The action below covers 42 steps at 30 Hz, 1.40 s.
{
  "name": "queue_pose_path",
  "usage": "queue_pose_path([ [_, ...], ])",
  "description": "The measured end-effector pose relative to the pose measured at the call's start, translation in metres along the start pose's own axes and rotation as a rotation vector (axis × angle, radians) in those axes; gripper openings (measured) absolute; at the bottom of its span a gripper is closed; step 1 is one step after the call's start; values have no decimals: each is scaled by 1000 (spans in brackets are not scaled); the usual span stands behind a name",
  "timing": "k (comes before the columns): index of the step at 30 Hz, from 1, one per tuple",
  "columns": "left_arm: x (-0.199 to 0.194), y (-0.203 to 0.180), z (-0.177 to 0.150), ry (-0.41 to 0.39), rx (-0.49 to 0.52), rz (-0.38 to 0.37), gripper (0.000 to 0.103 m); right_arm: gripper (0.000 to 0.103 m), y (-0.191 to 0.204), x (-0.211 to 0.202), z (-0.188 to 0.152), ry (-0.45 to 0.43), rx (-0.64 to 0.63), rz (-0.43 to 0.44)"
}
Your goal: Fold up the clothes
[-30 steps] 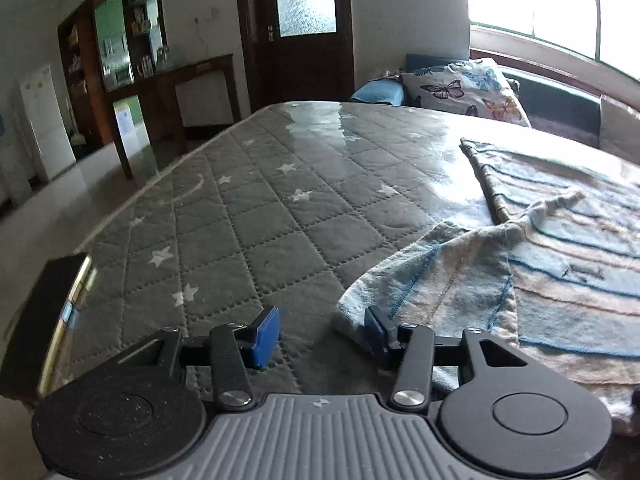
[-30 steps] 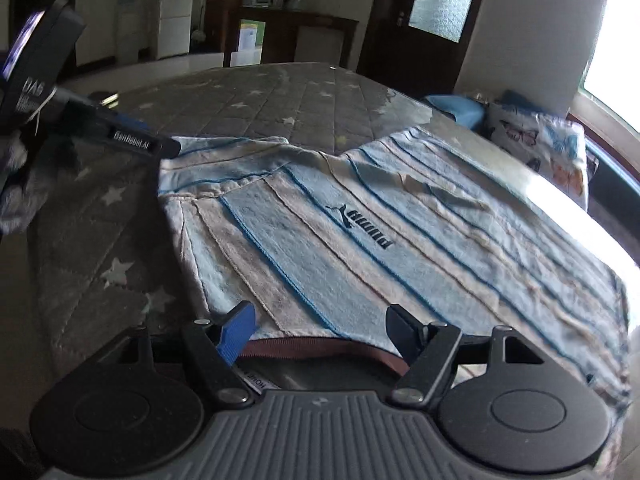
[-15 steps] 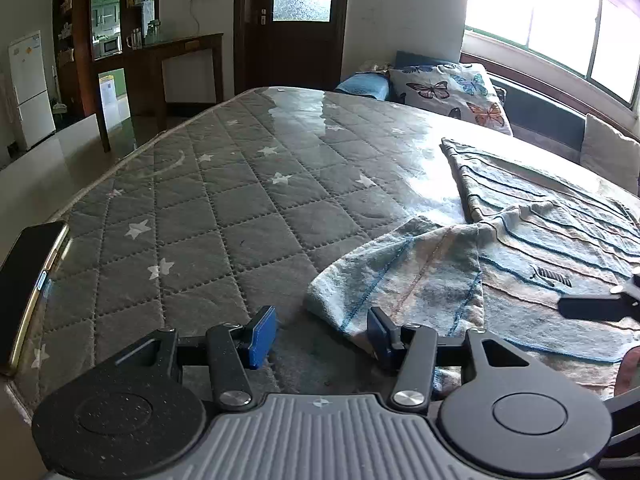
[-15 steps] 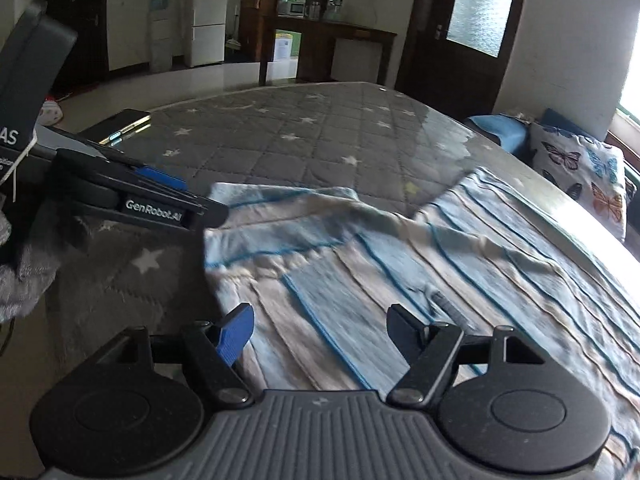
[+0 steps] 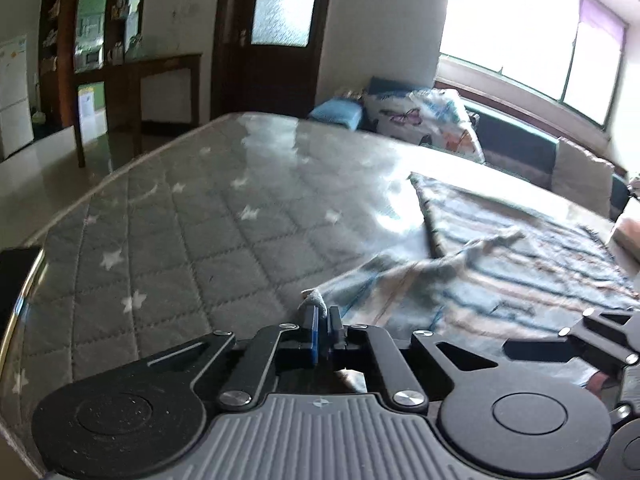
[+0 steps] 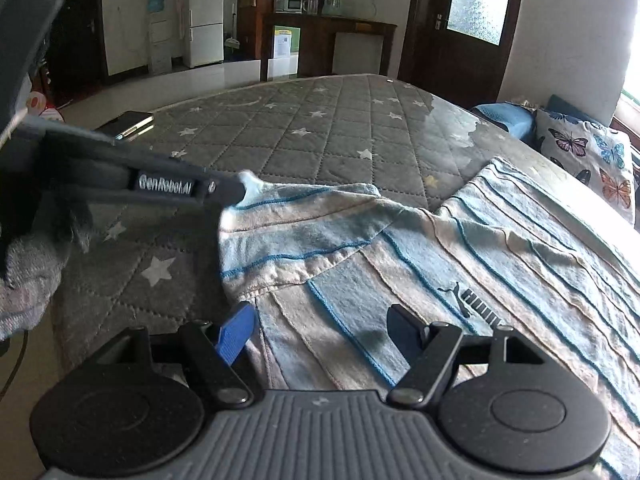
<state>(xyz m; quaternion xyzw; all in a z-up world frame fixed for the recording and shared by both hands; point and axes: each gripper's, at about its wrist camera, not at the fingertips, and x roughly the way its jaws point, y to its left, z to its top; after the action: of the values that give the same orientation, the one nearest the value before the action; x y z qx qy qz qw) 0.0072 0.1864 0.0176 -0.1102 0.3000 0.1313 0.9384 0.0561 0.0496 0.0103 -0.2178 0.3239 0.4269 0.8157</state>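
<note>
A light blue and beige striped shirt (image 6: 460, 256) with a dark logo lies spread on the grey star-quilted mattress (image 6: 312, 136). My left gripper (image 5: 322, 316) is shut on the shirt's sleeve end (image 5: 316, 300), at the shirt's left side. In the right wrist view the left gripper (image 6: 236, 192) shows pinching that sleeve tip. My right gripper (image 6: 320, 328) is open and empty, low over the shirt's front near its hem. The shirt also shows in the left wrist view (image 5: 500, 276).
A dark phone (image 6: 128, 124) lies near the mattress's left edge. A butterfly pillow (image 6: 588, 160) and a blue cushion (image 6: 504, 116) lie beyond the far side. Wooden door, cabinet and fridge stand behind. The right gripper's body (image 5: 600, 340) crosses the left view's lower right.
My left gripper has closed on the sleeve end; it was open beside it before. My right gripper has shifted a little over the shirt and stays open.
</note>
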Motion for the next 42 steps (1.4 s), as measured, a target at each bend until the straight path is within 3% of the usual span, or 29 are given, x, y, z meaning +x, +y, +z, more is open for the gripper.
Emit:
queue_pose_path([
  [7,-21,-24,11,-66,40,-89,2,75,-19,-30,-7,-38,27,-42],
  [12,-20,-27,4,-30,41,-19,7,75,-32,-42,-13,-47,58,-65],
  [14,-16,-21,1,-7,22,16,14,75,-32,-39,-13,-44,59,-58],
  [16,-12,-15,-2,16,3,51,32,75,-31,-36,-14,-41,60,-52],
  [18,-8,-9,-5,39,-16,86,42,75,-30,-32,-14,-39,61,-45],
  [22,-1,1,-8,78,-52,124,49,75,-28,-26,-15,-33,63,-32],
  [30,8,3,-10,102,-77,83,45,75,-8,-5,-4,-26,40,-11],
  [32,9,4,-9,103,-78,75,33,75,-5,0,-2,-22,38,-11],
  [33,9,4,-9,105,-81,69,22,75,-4,1,-2,-20,38,-11],
  [36,11,6,-7,108,-93,54,7,75,-3,3,-2,-16,45,-11],
  [42,-2,-1,3,52,-99,7,3,75,-3,3,-2,-10,54,-14],
])
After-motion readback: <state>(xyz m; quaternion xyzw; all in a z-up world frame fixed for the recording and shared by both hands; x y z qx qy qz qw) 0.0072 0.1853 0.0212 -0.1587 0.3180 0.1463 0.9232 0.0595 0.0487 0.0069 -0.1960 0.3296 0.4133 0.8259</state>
